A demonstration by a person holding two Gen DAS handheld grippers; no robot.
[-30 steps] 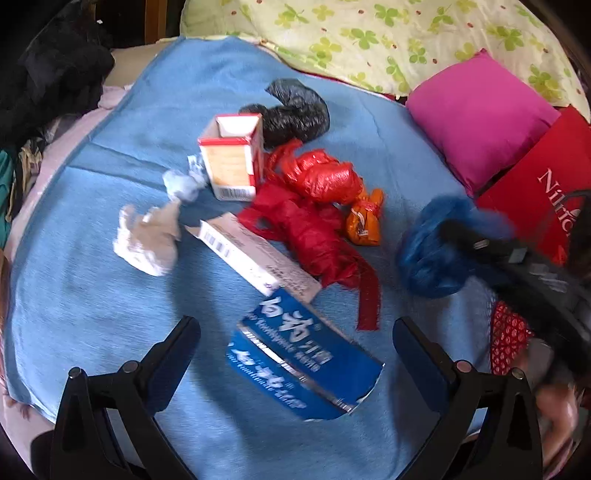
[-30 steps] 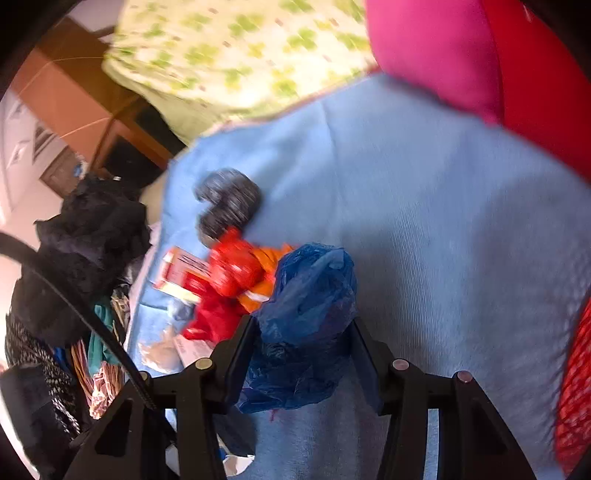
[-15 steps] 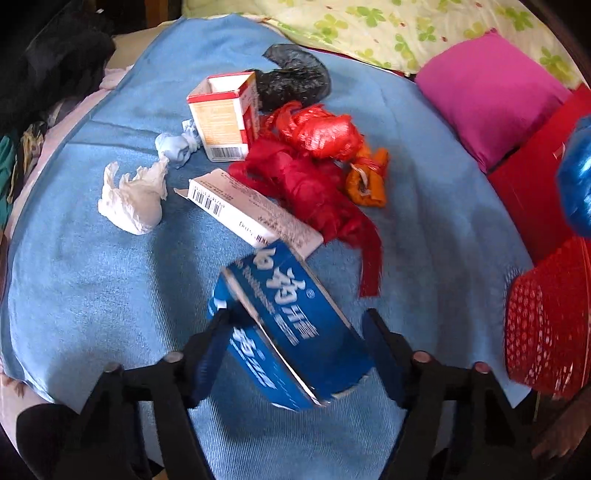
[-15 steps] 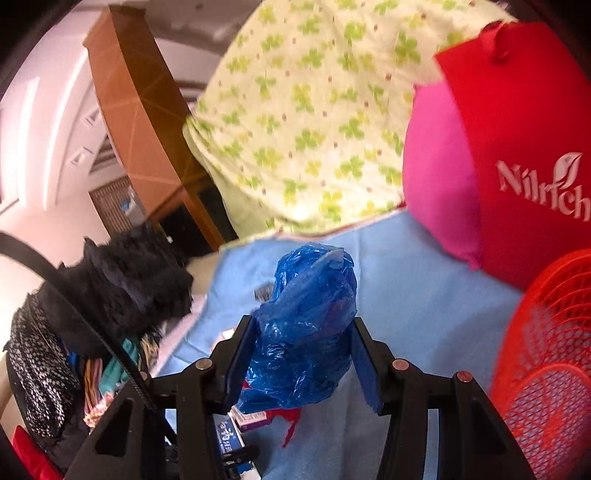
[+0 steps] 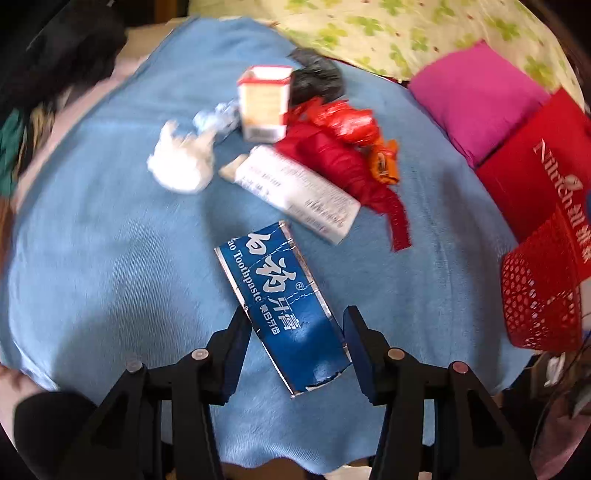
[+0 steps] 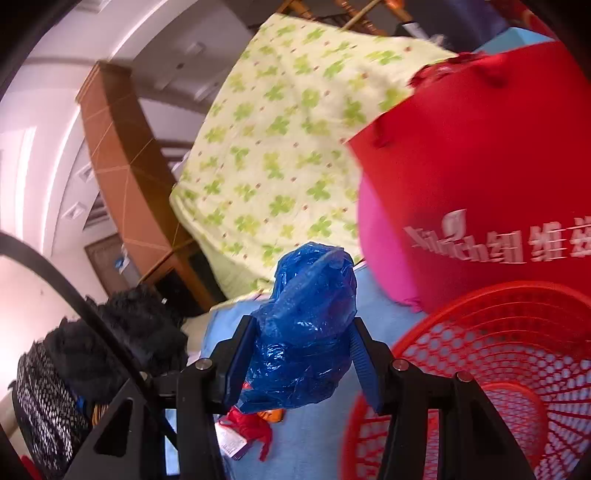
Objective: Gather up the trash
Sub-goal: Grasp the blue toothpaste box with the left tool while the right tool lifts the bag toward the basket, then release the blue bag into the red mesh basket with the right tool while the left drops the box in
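My left gripper (image 5: 293,328) is shut on a blue toothpaste box (image 5: 280,295), holding it above the blue blanket (image 5: 110,258). My right gripper (image 6: 301,354) is shut on a crumpled blue plastic bag (image 6: 306,325), held in the air just left of a red mesh basket (image 6: 498,369). The basket also shows at the right edge of the left wrist view (image 5: 543,291). Other trash lies on the blanket: a white long box (image 5: 299,192), a red-and-white carton (image 5: 264,103), white crumpled tissue (image 5: 181,162), red plastic bags (image 5: 340,147), an orange wrapper (image 5: 386,162) and a black bag (image 5: 317,81).
A pink cushion (image 5: 476,96) and a red shopping bag (image 5: 535,166) sit at the right of the bed. A green-patterned quilt (image 5: 406,33) lies at the back. Dark clothes (image 6: 92,350) hang at the left.
The left gripper closed on the blue toothpaste box and lifted it. The right gripper carried the blue bag up and rightward to beside the red basket.
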